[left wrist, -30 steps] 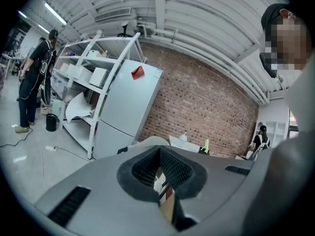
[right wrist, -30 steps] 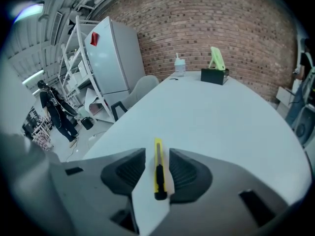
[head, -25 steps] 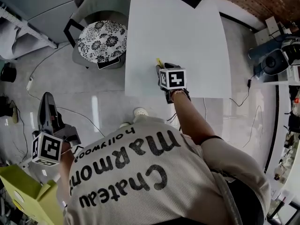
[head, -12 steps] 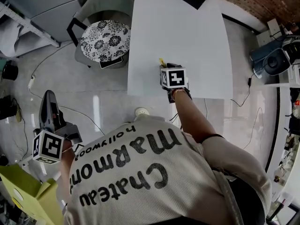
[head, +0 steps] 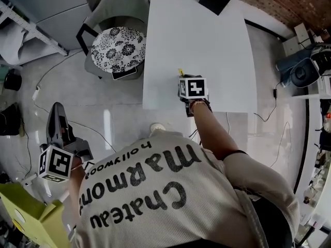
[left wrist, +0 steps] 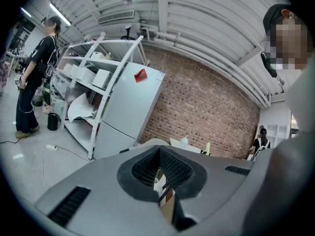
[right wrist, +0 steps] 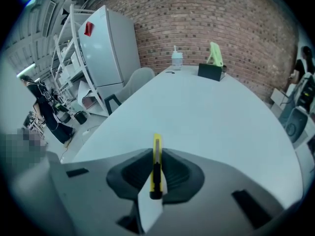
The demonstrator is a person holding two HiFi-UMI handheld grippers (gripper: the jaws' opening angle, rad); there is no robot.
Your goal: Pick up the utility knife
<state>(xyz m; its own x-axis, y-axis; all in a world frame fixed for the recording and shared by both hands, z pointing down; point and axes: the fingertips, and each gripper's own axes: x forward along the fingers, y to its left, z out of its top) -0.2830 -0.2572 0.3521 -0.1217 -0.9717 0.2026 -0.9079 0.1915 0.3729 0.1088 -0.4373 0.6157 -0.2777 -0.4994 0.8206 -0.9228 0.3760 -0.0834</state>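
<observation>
The slim yellow plastic utility knife (right wrist: 156,171) is being closed on by the right gripper (right wrist: 156,154), its jaws either side; lifting off the white counter (right wrist: 211,112) remains.

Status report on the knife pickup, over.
Right tongs closing, utility knife between them, on the white table. Left tongs shut, empty, held over the floor. Nothing blocking; black stand at far end.

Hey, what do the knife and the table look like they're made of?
Knife: the yellow body looks like smooth moulded plastic, and the black slider is probably plastic too.
Table: a plain white, flat top with a dull sheen, likely laminate or painted board; the look leaves that open.
</observation>
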